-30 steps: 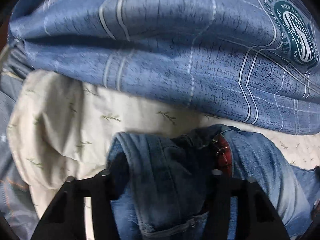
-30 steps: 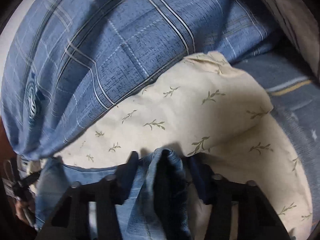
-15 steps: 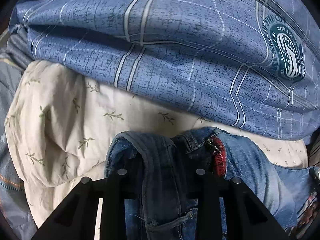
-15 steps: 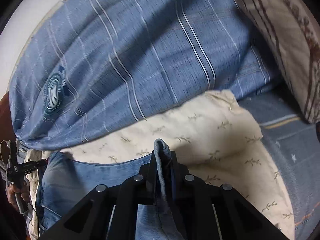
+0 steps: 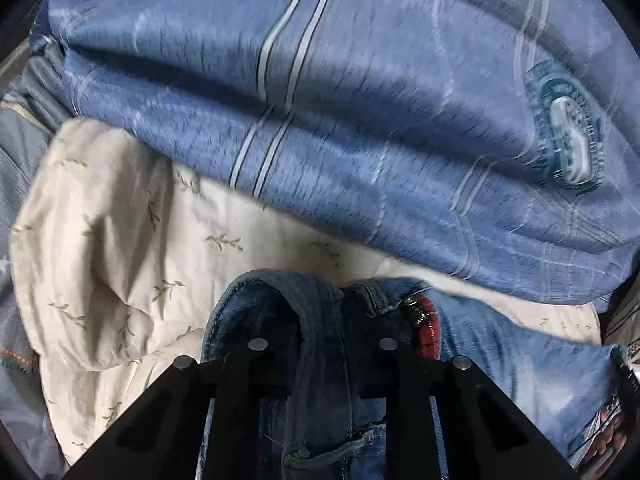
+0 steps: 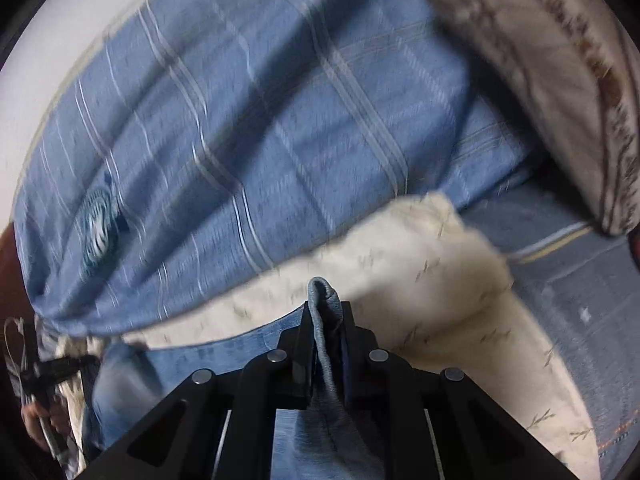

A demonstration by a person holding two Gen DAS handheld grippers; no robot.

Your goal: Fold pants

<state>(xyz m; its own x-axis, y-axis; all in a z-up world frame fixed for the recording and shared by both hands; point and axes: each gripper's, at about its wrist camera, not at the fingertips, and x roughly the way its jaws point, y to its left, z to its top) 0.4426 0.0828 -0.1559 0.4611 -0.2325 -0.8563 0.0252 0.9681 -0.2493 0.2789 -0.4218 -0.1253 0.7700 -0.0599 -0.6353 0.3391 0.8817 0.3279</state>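
The pants are blue jeans. In the left wrist view their waistband (image 5: 320, 320) with a red label (image 5: 430, 326) is bunched between the fingers of my left gripper (image 5: 323, 344), which is shut on it. In the right wrist view my right gripper (image 6: 326, 320) is shut tight on a thin fold of the jeans (image 6: 325, 300). The denim stretches left from there (image 6: 224, 348) toward the other gripper (image 6: 56, 368) at the left edge.
The jeans are held over a cream quilt with a leaf print (image 5: 120, 240), (image 6: 440, 264). A large blue plaid duvet with a round teal badge (image 5: 360, 100), (image 6: 240, 140) lies behind. A brown patterned pillow (image 6: 540, 60) is at the upper right.
My right gripper went from open around the denim fold to shut tight on it. My left gripper narrowed onto the waistband. Both views pulled back and rose from the bedding.
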